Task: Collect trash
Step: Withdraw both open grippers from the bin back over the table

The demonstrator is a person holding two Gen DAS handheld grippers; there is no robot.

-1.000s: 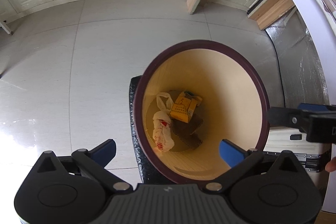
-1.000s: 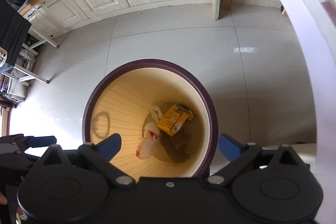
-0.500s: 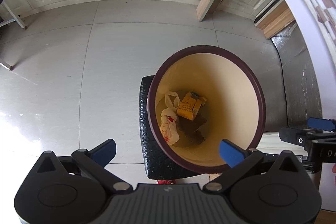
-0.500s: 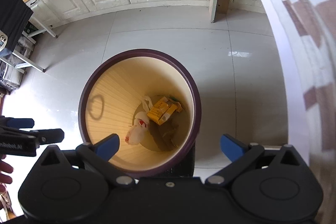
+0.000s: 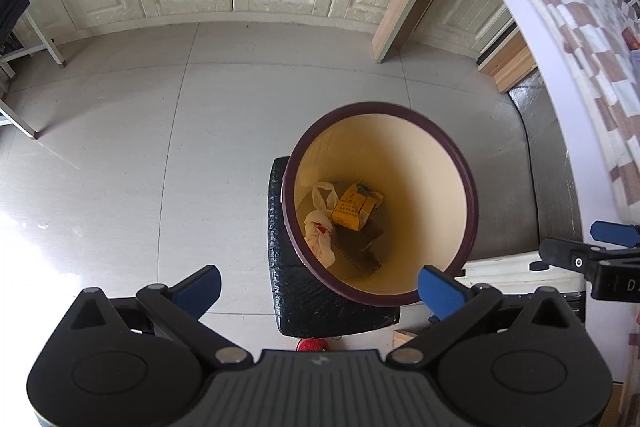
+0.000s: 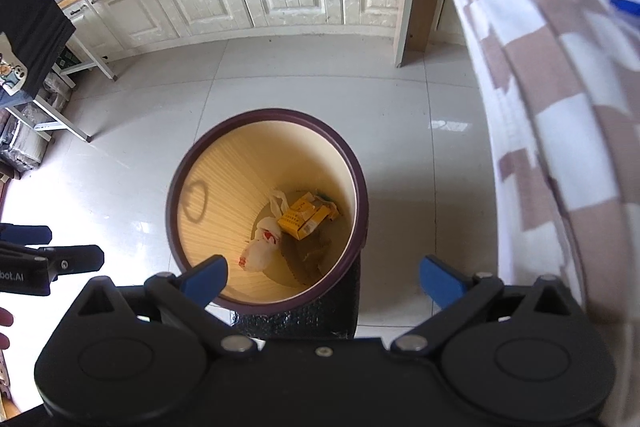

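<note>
Both hand-held grippers, left (image 5: pixel 318 285) and right (image 6: pixel 322 279), have risen, jaws wide and empty; bin (image 5: pixel 466 187) with yellow box (image 5: pixel 352 213) lies below, between them.

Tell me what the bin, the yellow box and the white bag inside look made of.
Bin: likely plastic, with a matte cream ribbed inner wall and smooth dark maroon rim. Yellow box: printed cardboard, with folded edges. White bag: thin plastic film, crumpled, slightly glossy.

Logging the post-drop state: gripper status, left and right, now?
Left gripper: open, holding nothing, above the trash bin.
Right gripper: open, holding nothing, above the same bin.
</note>
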